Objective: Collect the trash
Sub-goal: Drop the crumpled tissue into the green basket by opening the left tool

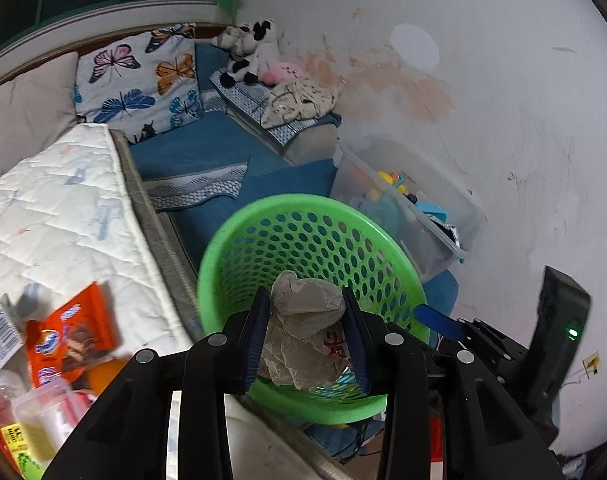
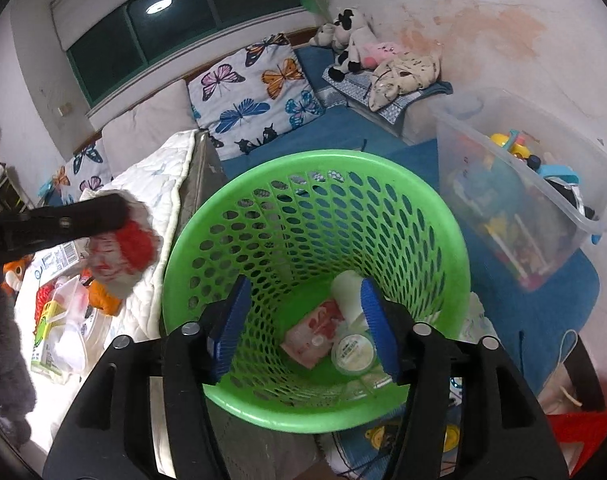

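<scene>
Left gripper [image 1: 305,326] clamps a crumpled paper wrapper [image 1: 303,336], greyish-tan with red print, wrinkled and soft, pinched narrow between the blue ribbed pads [image 1: 255,336]. It hangs over the near rim of the green basket [image 1: 263,204], likely so the wad falls inside once let go.

Right gripper [image 2: 303,324] stands parted and empty, jaws spread over the basket mouth with nothing between the pads; it looks down into the basket, so its load seems already dropped (a judgement only).

The basket is round, hard plastic, with perforated walls and a smooth rim. On its floor: a pink-and-white flat packet [image 2: 313,336], a round lidded tub [image 2: 353,354], and a white cup [image 2: 347,292] leaning on the wall.

To the left, the quilted white mattress [image 1: 63,208] carries the remaining trash: an orange snack packet [image 1: 73,338], clear plastic containers [image 1: 47,412] and a barcoded carton, blurred. In the right wrist view a red-and-white crumpled piece [image 2: 121,252] sits at the left gripper's tip, possibly the same wrapper.

Far right, a clear storage box [image 2: 543,216] of toys stands by the stained wall.
</scene>
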The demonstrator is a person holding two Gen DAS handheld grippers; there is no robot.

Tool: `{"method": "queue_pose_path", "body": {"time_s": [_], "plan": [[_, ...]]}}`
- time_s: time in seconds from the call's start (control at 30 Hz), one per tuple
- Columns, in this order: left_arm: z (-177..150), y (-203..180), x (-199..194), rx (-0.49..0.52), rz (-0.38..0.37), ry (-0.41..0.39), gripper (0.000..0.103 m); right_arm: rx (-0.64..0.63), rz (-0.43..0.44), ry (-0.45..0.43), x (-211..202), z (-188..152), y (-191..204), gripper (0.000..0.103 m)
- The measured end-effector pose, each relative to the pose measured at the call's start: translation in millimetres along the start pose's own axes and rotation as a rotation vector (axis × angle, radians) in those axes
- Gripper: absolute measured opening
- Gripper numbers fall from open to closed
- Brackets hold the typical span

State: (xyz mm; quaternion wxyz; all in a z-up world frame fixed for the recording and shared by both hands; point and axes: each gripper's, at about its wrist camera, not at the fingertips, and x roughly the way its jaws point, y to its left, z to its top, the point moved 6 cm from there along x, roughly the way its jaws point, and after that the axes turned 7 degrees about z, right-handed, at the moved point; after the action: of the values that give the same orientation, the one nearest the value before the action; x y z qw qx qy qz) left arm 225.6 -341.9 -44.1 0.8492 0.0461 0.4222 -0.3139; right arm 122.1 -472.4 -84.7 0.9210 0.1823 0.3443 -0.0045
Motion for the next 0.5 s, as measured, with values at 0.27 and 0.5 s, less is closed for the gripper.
{"method": "queue_pose_path", "body": {"time_s": [0.27, 0.5], "plan": [[-5, -17, 23, 0.019, -0.011, 0.038, 0.044, 0.033, -0.006, -0.009, -10, -8, -12, 0.062], [-8, -15, 17, 0.013, -0.027, 0.023, 0.051, 0.034, -0.003, -0.004, -14, -13, -11, 0.062]]}}
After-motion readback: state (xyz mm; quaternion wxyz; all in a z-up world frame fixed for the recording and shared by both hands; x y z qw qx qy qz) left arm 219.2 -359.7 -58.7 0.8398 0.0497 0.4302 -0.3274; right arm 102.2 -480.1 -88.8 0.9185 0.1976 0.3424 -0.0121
